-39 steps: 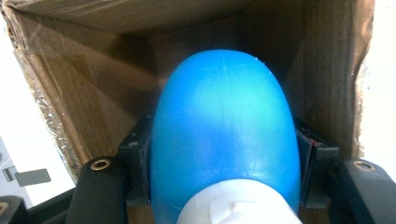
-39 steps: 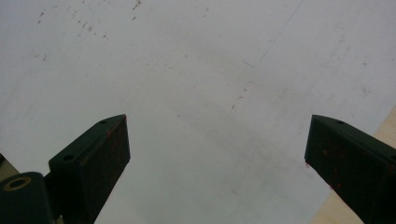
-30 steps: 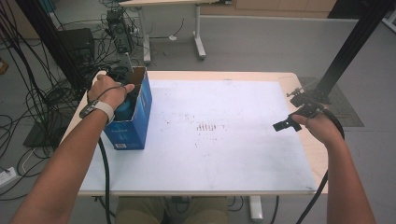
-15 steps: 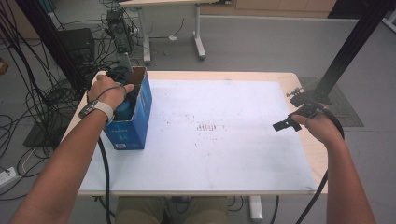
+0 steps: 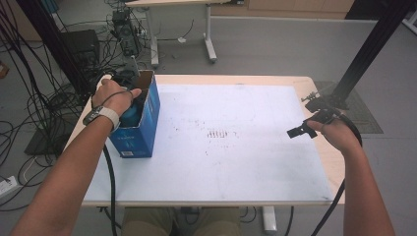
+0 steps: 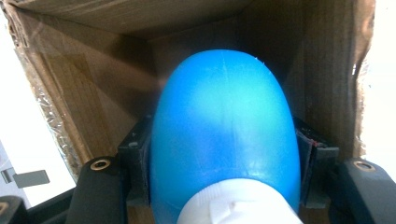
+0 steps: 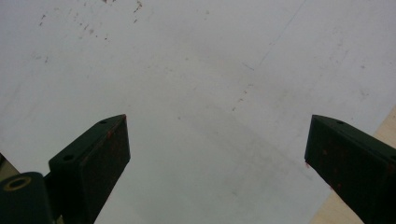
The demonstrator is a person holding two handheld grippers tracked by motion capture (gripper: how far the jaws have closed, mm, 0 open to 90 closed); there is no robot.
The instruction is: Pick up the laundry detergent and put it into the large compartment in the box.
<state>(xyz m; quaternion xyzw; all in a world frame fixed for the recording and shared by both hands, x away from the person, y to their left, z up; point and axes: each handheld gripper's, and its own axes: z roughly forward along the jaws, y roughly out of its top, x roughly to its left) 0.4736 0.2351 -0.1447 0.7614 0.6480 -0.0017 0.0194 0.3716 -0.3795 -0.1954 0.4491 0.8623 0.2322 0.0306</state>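
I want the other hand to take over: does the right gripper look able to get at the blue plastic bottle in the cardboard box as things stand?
Probably not directly: the blue plastic bottle sits inside the blue cardboard box, clamped by the left gripper, whose hand covers the opening. The right gripper hangs open across the white table.

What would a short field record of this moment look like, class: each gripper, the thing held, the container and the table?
left gripper: shut on the blue bottle, inside the box
blue bottle: rounded blue body, white part nearest the camera
box: blue outside, brown card inside, open top, at the table's left edge
right gripper: open, nothing between its jaws, over the white table top
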